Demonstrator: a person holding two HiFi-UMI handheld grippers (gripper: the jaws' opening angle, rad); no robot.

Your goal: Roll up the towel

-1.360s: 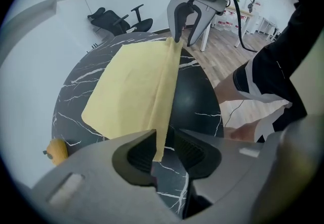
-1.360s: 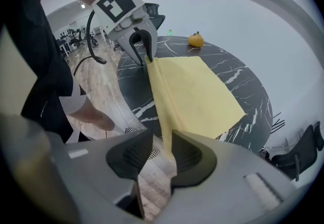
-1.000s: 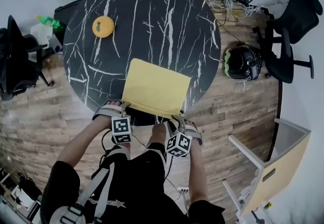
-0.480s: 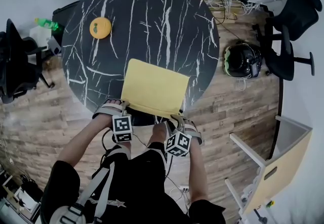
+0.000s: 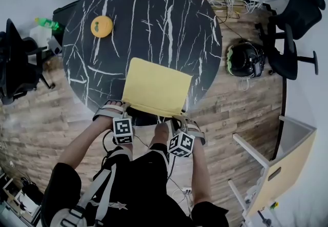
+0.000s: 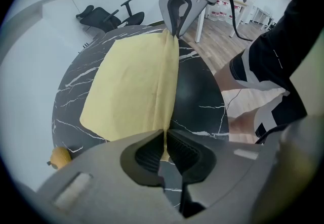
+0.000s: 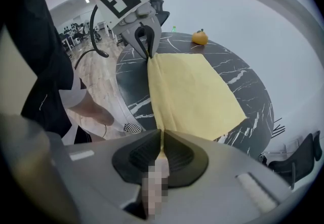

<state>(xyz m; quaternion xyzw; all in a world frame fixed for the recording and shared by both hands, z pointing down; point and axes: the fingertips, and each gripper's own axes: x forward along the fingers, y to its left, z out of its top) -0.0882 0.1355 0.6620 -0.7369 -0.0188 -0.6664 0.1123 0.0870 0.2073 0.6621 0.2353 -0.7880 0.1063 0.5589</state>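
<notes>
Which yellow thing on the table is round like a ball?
The small orange-yellow fruit near the far left edge of the table. The other yellow thing, the towel, is a spread-out rectangle at the near edge.

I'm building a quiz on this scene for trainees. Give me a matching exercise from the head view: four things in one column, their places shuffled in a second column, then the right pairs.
Things:
1. towel
2. orange fruit
3. helmet
4. green bottle

Places:
A. on the wooden floor, right of the table
B. on the table, in its far left part
C. off the table, beyond its left side
D. spread out at the table's near edge

Pairs: 1-D, 2-B, 3-A, 4-C
</notes>
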